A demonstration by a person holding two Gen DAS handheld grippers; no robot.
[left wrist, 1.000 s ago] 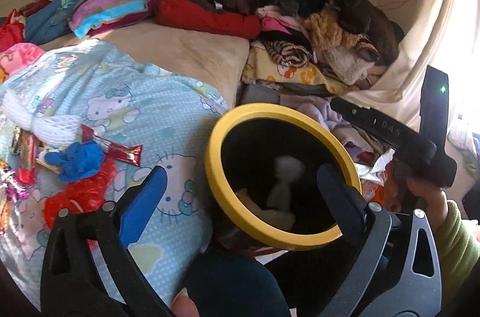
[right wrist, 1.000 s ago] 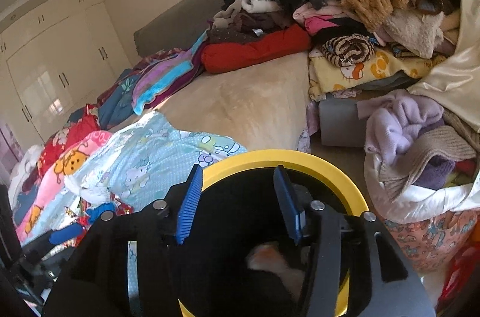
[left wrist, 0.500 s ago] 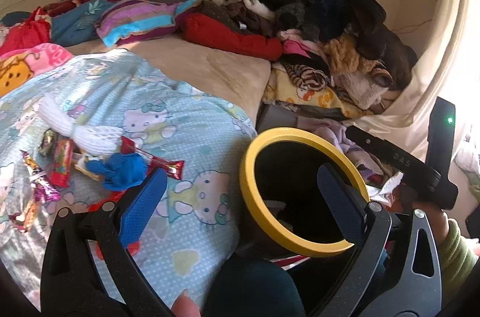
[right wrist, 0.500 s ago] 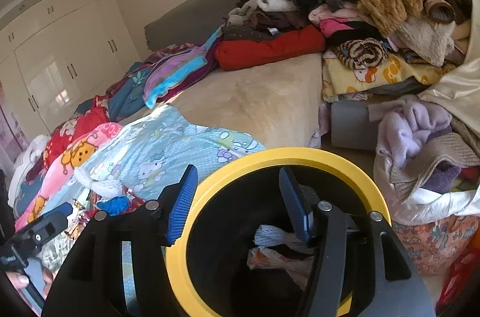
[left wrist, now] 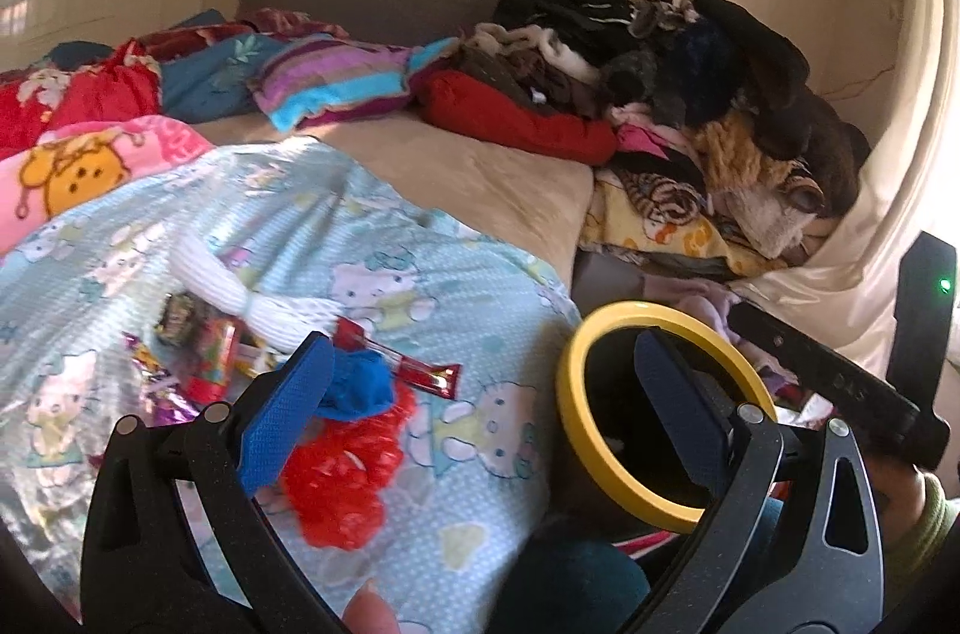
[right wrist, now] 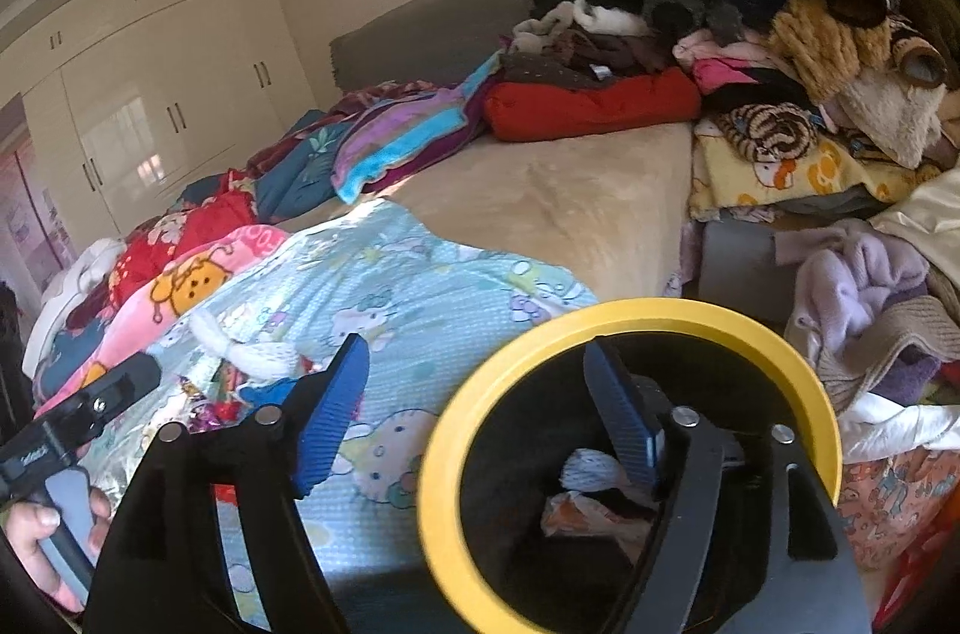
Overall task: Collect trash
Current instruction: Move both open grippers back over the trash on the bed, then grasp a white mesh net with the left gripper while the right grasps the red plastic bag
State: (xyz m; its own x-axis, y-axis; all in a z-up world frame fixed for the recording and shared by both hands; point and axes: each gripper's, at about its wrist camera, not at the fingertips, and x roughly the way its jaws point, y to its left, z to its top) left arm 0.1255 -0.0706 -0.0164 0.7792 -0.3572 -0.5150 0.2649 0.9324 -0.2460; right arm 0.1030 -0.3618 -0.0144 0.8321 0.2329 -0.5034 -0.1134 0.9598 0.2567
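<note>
left wrist view:
left gripper (left wrist: 480, 406): jaws wide apart, nothing between the pads
wrappers (left wrist: 204, 358): scattered on the light blue blanket (left wrist: 372, 250) near the bed's front edge, with a blue wad (left wrist: 360, 385) and red netting (left wrist: 342, 472)
bin (left wrist: 600, 460): black, yellow rim, just off the bed's front edge

right wrist view:
right gripper (right wrist: 474, 412): jaws have just been opening, spread and empty
bin (right wrist: 456, 502): white and orange trash (right wrist: 591, 493) lies inside

Between the left gripper's (left wrist: 480, 394) jaws lie glossy foil wrappers (left wrist: 420, 373) and crinkled red plastic (left wrist: 342, 466) on a soft printed cloth blanket (left wrist: 390, 286). Its ribbed blue pads (left wrist: 282, 418) look matt (rubbery). Behind its right jaw, the bin (left wrist: 576, 430) has a smooth yellow plastic rim.
</note>
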